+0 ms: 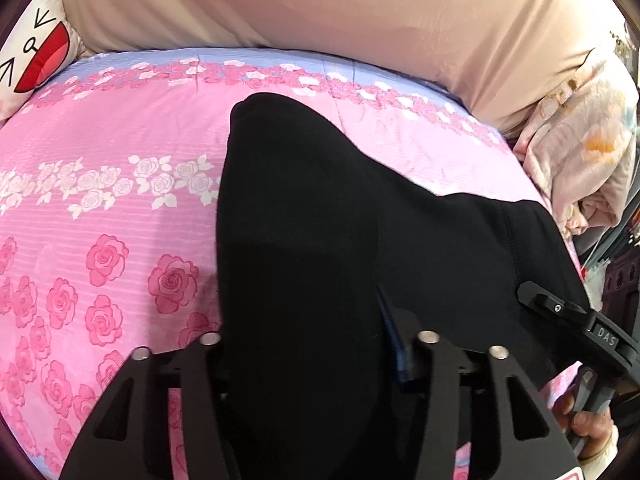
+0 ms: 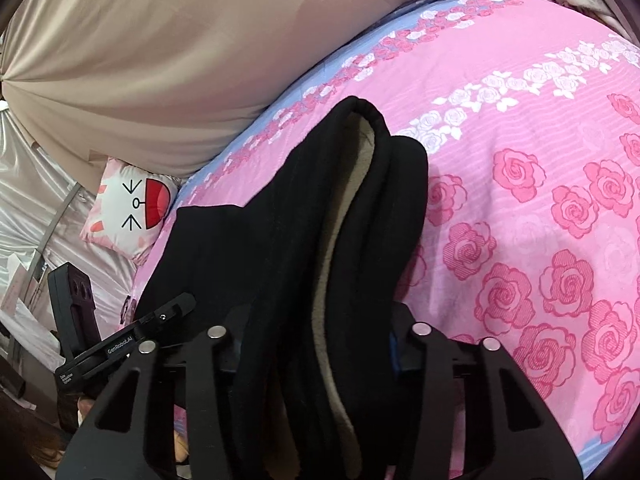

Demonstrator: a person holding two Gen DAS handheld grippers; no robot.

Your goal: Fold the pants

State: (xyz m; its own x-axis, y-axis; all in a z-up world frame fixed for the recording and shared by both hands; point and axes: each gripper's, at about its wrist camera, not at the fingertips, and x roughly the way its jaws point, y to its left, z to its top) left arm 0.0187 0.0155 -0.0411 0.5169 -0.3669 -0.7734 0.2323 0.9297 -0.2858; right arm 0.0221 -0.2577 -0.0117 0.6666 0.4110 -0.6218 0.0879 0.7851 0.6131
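The black pants (image 1: 320, 208) lie in a folded bundle on the pink rose-print bedspread (image 1: 100, 200). My left gripper (image 1: 312, 360) is shut on the near edge of the pants; the cloth fills the gap between its jaws and hides the fingertips. The right gripper shows at the right of this view (image 1: 560, 312). In the right wrist view the pants (image 2: 300, 220) show stacked layers with a pale fleece lining (image 2: 348, 216). My right gripper (image 2: 316, 360) is shut on those layers. The left gripper shows at the lower left there (image 2: 132, 332).
A large beige cushion (image 1: 320, 8) runs along the far side of the bed. A white cartoon-face pillow (image 2: 132, 208) lies at the bed's corner. A pale floral blanket (image 1: 580, 152) is heaped at the right. A hand (image 1: 588, 424) holds the right gripper's handle.
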